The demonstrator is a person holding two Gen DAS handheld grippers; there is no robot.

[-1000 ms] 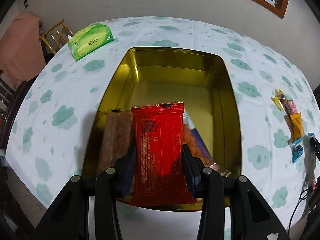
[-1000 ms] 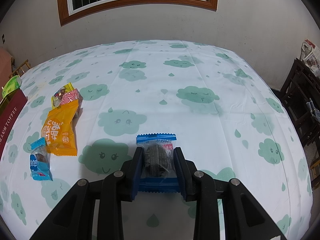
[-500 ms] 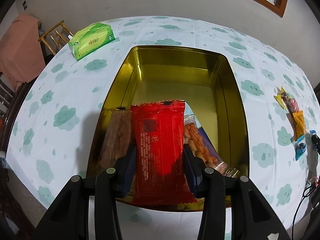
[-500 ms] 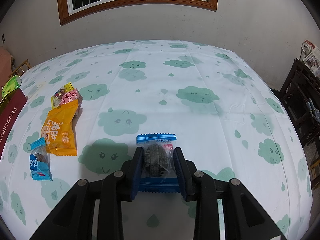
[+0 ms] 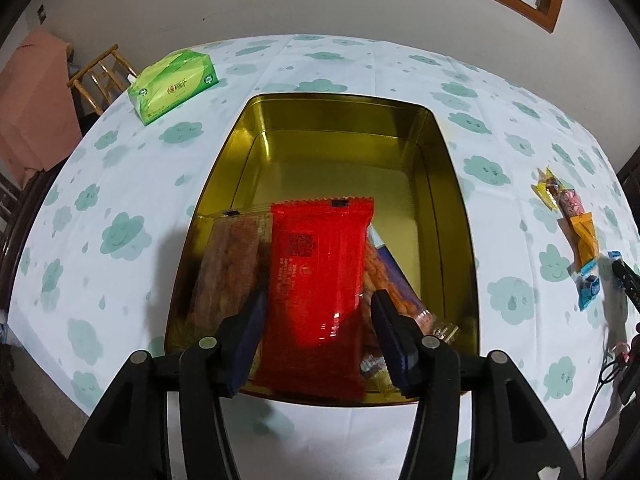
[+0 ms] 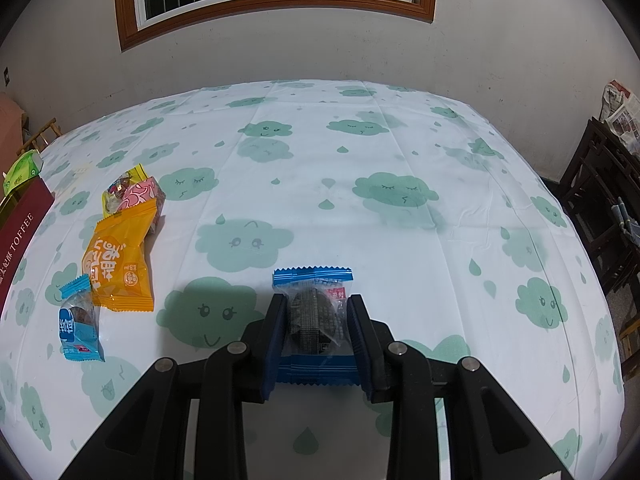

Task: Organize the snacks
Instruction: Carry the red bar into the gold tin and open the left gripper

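My left gripper [image 5: 319, 306] is shut on a red snack packet [image 5: 318, 280] and holds it over the near end of the gold tin [image 5: 340, 116]. Two snack packs lie in the tin under it: a brown one [image 5: 230, 264] at left and an orange-and-blue one [image 5: 394, 284] at right. My right gripper [image 6: 317, 312] is shut on a blue-edged packet with a dark cookie [image 6: 314, 314], low over the tablecloth. Loose snacks lie left of it: an orange packet [image 6: 118, 262], a small blue packet [image 6: 78, 326], a pink packet [image 6: 140, 196] and a yellow one [image 6: 116, 190].
A green tissue pack [image 5: 172, 86] lies on the cloth beyond the tin's left corner. The tin's red outer wall [image 6: 20, 228] shows at the right wrist view's left edge. A wooden chair [image 5: 100, 80] and dark furniture [image 6: 600, 200] stand off the table's edges.
The left gripper has drawn back and up a little with the red packet, so more of the tin and its packs show. The right gripper has not moved.
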